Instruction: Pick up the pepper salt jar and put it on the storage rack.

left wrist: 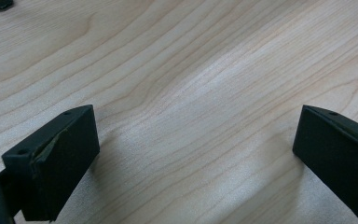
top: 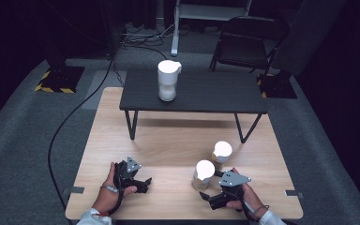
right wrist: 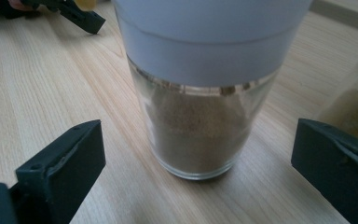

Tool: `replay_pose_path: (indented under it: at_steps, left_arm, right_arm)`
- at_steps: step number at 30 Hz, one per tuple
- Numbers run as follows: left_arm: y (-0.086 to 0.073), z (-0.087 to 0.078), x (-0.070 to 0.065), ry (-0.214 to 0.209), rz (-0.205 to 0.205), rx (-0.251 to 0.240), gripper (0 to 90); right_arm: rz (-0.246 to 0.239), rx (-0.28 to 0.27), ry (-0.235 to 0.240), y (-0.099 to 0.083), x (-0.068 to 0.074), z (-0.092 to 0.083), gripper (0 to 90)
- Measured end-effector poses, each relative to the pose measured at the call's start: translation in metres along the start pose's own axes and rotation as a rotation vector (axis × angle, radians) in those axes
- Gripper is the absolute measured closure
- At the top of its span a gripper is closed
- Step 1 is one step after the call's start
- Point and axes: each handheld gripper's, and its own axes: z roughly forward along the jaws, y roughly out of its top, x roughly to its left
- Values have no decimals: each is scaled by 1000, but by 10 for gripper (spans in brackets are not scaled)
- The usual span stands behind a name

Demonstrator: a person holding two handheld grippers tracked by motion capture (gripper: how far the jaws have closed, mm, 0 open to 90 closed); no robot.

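A glass jar (top: pixel 203 175) with a white lid and brown powder stands on the wooden table (top: pixel 168 140) at the front right. In the right gripper view this jar (right wrist: pixel 200 135) stands upright just ahead of my right gripper (right wrist: pixel 198 154), whose jaws stand wide apart on either side without touching it. In the high view the right gripper (top: pixel 206 196) lies just in front of the jar. A second white-lidded jar (top: pixel 222 152) stands a little behind it, its edge (right wrist: pixel 354 109) at the right. My left gripper (top: pixel 145 182) sits low at the front left, open over bare wood (left wrist: pixel 193 158).
A low dark shelf (top: pixel 206 93) on thin legs stands across the back of the table, with a third white-lidded jar (top: pixel 168 80) on its left part. A folding chair (top: pixel 248 44) and cables lie on the floor behind. My left gripper (right wrist: pixel 81 16) is far off in the right gripper view.
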Motion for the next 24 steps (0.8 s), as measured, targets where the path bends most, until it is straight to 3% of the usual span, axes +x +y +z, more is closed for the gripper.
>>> replay_pose_path:
  at_steps: [18, 24]
  left_arm:
    - [0, 0, 0, 0, 2, 0, 0]
    - [0, 0, 0, -1, 2, 0, 0]
  right_arm:
    - [48, -42, -36, 3, 8, 16, 52]
    - [92, -73, -52, 1, 9, 18, 129]
